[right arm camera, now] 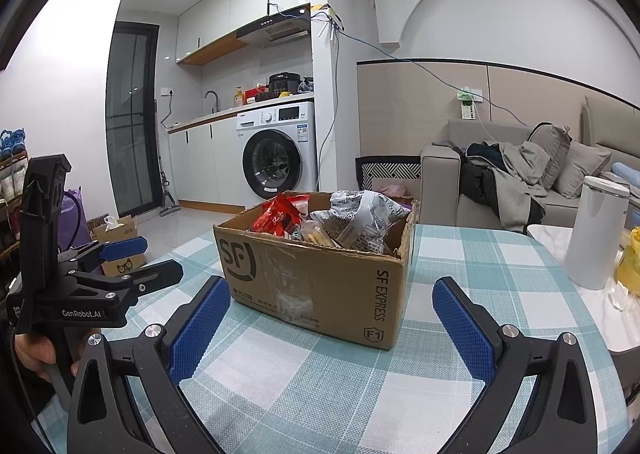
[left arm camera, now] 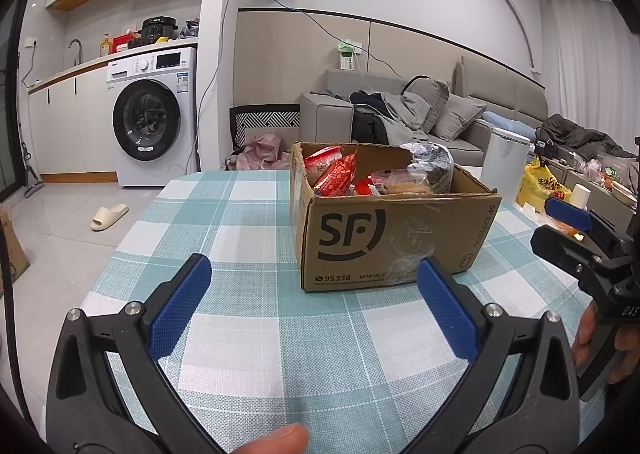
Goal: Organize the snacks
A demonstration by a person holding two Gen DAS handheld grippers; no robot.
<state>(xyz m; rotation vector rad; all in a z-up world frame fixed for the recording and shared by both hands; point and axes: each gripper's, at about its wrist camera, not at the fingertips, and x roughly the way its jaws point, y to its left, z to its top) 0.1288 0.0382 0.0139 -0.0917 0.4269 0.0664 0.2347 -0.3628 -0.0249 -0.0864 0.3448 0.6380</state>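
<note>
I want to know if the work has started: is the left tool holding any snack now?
No. The left tool is open and empty above the table, and the snacks lie in the box.

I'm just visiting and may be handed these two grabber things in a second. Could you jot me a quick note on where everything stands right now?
Left gripper: open, empty, above the checked tablecloth, short of the box.
Right gripper: open, empty, likewise in front of the box.
Cardboard box: sits on the table, top open, holding red snack packets, a grey printed bag and a clear-wrapped bread-like pack.
Done: the snacks all seem to be in the box; none lie on the cloth in view.
Left: probably tidying or sorting them, though neither gripper is touching anything.
</note>
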